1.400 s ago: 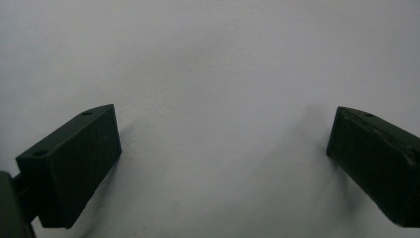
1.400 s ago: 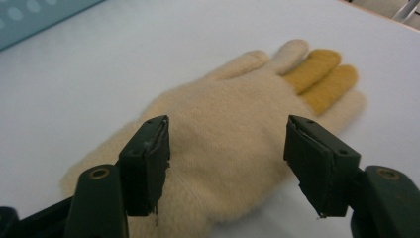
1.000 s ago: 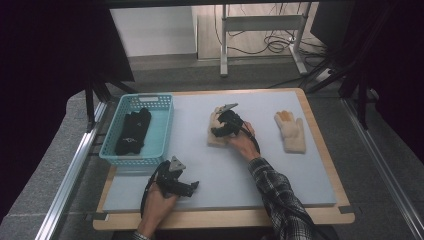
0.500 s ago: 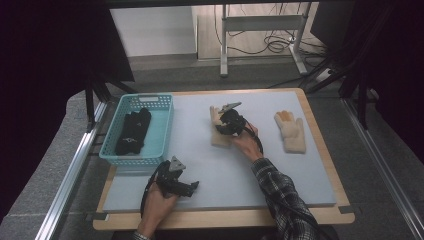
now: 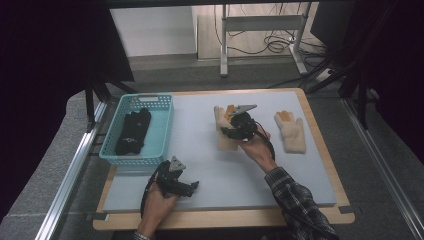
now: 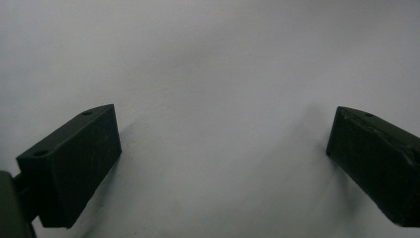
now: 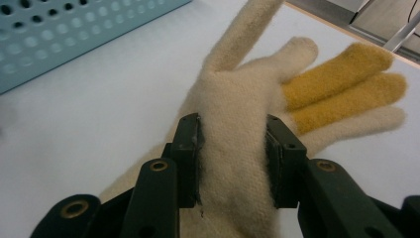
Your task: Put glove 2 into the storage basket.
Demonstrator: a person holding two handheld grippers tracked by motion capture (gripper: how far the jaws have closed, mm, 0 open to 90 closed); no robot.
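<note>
A cream knitted glove [image 7: 237, 99] with yellow fingers lies near the table's middle [image 5: 222, 132]. My right gripper [image 7: 234, 163] is shut on its palm, with the wool pinched between both pads. Its jaws have just been closing on the glove. In the high view the right gripper [image 5: 231, 131] sits over the glove's right side. The left gripper [image 5: 192, 186] rests near the front left of the table, and in its own view the left gripper [image 6: 223, 163] stands open over the bare mat.
A matching cream glove [image 5: 291, 131] lies flat to the right. A light blue basket [image 5: 145, 98] at the left holds black gloves [image 5: 132, 131]. The white mat [image 5: 300, 175] covers a wooden table. Beyond the far edge stand metal frame legs and cables.
The right hand and gripper have shifted a little to the right and up, and the glove has moved with them. The left gripper has stayed put.
</note>
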